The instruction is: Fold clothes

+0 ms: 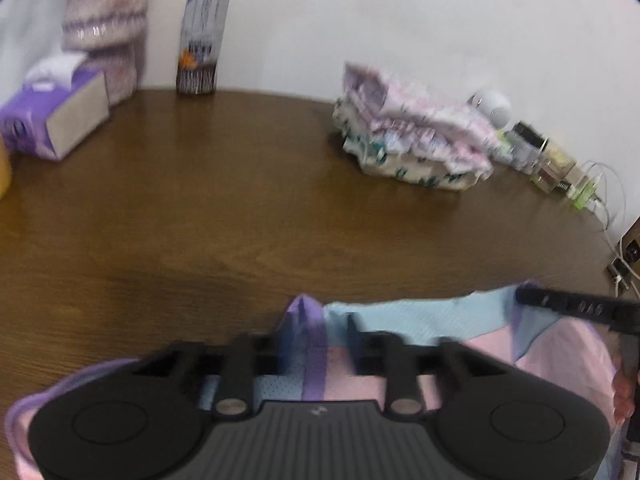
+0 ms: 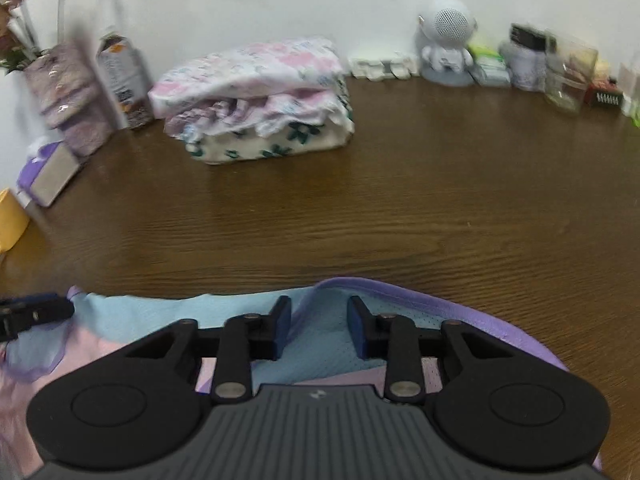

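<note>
My left jaws: in the left gripper (image 1: 316,332) they are pinched together on the purple-trimmed edge of the garment (image 1: 400,316); a ridge of cloth stands up between them.
My right jaws: in the right gripper (image 2: 318,330) they stand narrowly apart, with blue mesh and the purple hem of the garment (image 2: 320,344) lying in the gap; I cannot tell whether the pads press on it, and they look short of it.
Where the garment is: at the near edge of the table (image 2: 360,208), under and just ahead of both sets of jaws, pink and pale blue, partly spilling toward me.
Its long axis: the held edge runs side to side along the near table edge, from my left jaws across to my right ones.
Which hand is nearer: neither; both sit at that same edge, one toward each end, each gripper's tip showing at the side of the other's view.
What the next move turns on: I judge the fold goes away from me, over bare wood, so both ends should travel level.
Risk: my right side may slip if it has not closed on the hem.
Farther out: a folded pile (image 2: 256,104) near the far edge, well clear; a bottle (image 1: 202,32) and a tissue box (image 1: 52,116) toward the far left corner.
</note>
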